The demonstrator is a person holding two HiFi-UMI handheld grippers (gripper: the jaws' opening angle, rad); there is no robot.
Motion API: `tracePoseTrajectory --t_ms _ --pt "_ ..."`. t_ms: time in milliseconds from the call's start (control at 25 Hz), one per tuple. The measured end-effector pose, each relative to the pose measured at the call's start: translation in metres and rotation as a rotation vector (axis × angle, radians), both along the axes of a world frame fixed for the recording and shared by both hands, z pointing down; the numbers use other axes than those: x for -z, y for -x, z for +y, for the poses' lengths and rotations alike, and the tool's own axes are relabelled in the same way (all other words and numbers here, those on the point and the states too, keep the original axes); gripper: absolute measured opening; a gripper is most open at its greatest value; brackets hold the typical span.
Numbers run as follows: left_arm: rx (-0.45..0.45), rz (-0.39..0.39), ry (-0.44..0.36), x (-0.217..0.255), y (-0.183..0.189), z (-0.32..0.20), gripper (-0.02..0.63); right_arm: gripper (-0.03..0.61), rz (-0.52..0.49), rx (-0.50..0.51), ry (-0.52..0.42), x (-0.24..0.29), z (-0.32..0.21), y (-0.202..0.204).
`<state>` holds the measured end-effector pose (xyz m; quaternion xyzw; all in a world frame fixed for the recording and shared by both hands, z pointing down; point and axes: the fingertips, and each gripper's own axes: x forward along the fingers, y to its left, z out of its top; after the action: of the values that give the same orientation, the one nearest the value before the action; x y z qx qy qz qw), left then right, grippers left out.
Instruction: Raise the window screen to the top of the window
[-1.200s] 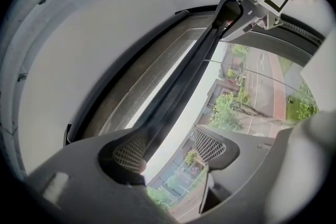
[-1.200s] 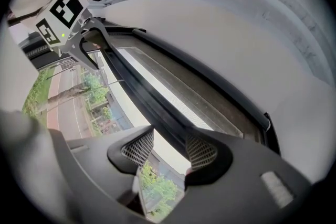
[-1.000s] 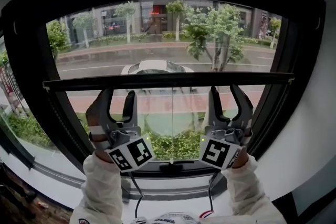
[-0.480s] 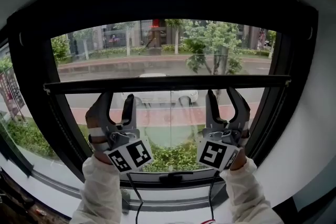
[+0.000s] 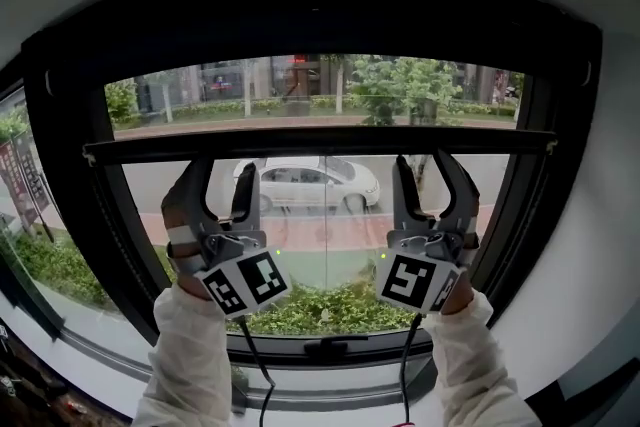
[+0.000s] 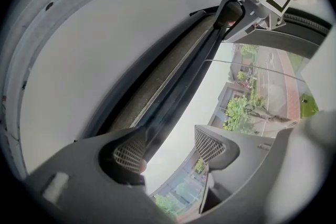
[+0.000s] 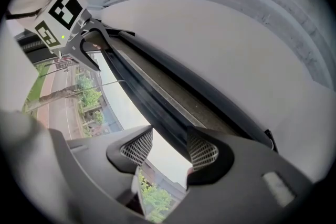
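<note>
Straddling the screen bar [image 5: 320,141] under the black window frame [image 5: 300,15], the left tool [image 5: 222,173] and right tool [image 5: 422,163] stand spread.

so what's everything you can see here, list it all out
window frame: one, black, around the glass
screen bar: one, black, level across the upper window
handle: one, black, bottom middle of the frame
car: one, white, on the road outside
trees: several, green, across the road
shrubs: green, outside below the window
cables: two, black, hanging from the grippers
sleeves: two, white, bottom of the head view
left gripper: one, grey, jaws apart, screen bar between them
right gripper: one, grey, jaws apart, screen bar between them
</note>
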<state>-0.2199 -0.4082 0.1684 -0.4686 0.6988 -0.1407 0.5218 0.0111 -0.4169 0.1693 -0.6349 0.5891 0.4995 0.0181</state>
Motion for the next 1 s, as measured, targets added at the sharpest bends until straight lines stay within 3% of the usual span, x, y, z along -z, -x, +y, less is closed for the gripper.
tracePoseTrajectory --t_ms 1000 --pt "0.031 -0.013 -0.084 0.076 0.002 -0.003 0.295 0.199 0.016 0.001 -0.077 0.074 -0.002 0.003"
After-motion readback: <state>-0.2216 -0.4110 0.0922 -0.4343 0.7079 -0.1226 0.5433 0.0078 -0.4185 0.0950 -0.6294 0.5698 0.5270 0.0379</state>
